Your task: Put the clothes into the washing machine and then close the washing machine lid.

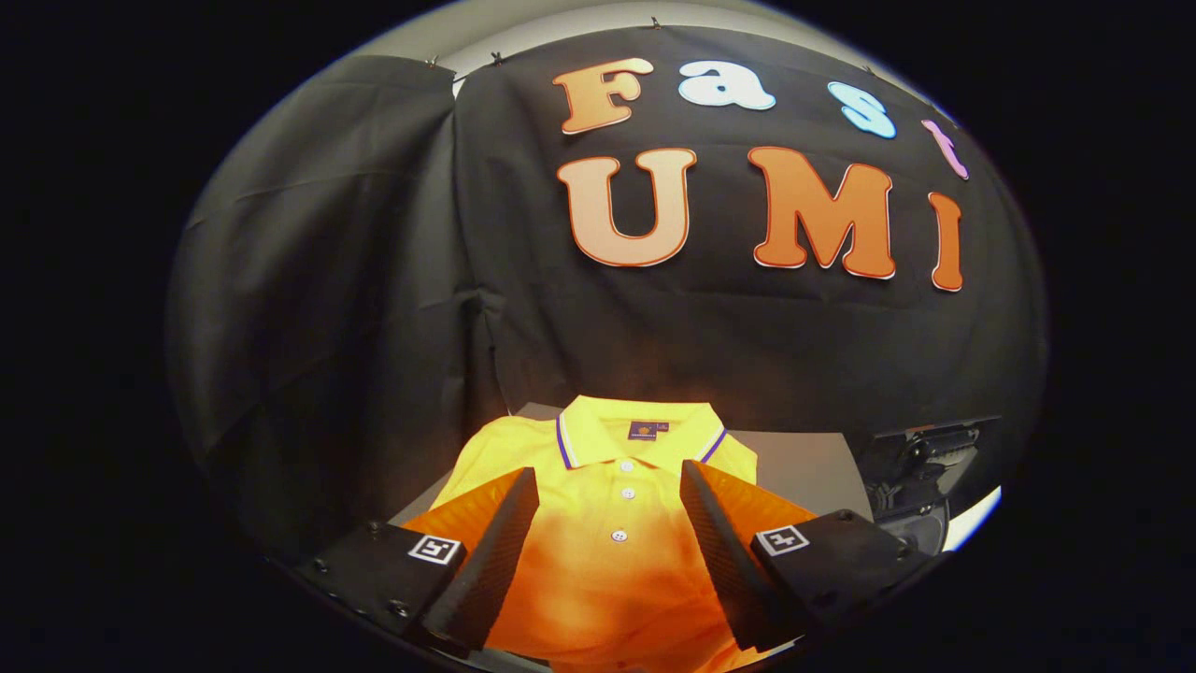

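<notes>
Claw [609, 491]: my fingers apart, gripping nothing.
Shirt [607, 523]: folded, between and below my fingers.
Progress: nothing loaded; lid unclosed.

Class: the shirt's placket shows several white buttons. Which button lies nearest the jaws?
The lowest button on the yellow polo shirt, level with the open gripper jaws; the other buttons sit higher, toward the collar.

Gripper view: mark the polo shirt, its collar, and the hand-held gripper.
polo shirt [612, 561], gripper view, on the button placket between the open fingers.
collar [598, 432], gripper view, on its left flap, beyond the fingertips.
hand-held gripper [609, 479], gripper view, midway between its fingertips, over the shirt.
</notes>
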`<move>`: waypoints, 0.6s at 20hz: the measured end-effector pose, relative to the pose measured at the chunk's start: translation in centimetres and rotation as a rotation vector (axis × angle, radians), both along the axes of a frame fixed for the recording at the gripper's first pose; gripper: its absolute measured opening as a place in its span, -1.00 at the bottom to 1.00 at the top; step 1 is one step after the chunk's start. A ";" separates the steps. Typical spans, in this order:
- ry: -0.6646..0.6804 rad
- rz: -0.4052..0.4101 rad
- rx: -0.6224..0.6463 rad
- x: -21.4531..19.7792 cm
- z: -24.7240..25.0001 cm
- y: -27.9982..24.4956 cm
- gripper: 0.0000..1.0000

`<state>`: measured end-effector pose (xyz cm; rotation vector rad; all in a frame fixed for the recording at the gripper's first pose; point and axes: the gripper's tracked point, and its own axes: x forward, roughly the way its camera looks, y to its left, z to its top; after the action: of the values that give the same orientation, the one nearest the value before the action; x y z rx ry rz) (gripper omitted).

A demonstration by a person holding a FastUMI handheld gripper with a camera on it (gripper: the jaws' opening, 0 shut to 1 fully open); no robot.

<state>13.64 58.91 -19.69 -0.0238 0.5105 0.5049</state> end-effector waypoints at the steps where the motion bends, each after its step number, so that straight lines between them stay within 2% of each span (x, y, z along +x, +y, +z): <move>1: 0.017 -0.007 -0.016 0.1 -1.0 -0.1 0.97; 5: 0.105 -0.063 -0.097 0.3 -5.4 -1.1 0.97; 10: 0.113 -0.012 -0.108 0.1 -6.5 -0.6 0.99; 12: 0.128 -0.001 -0.097 0.1 -6.5 -0.4 0.93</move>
<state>13.73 58.53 -26.22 -0.0851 0.6596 0.4827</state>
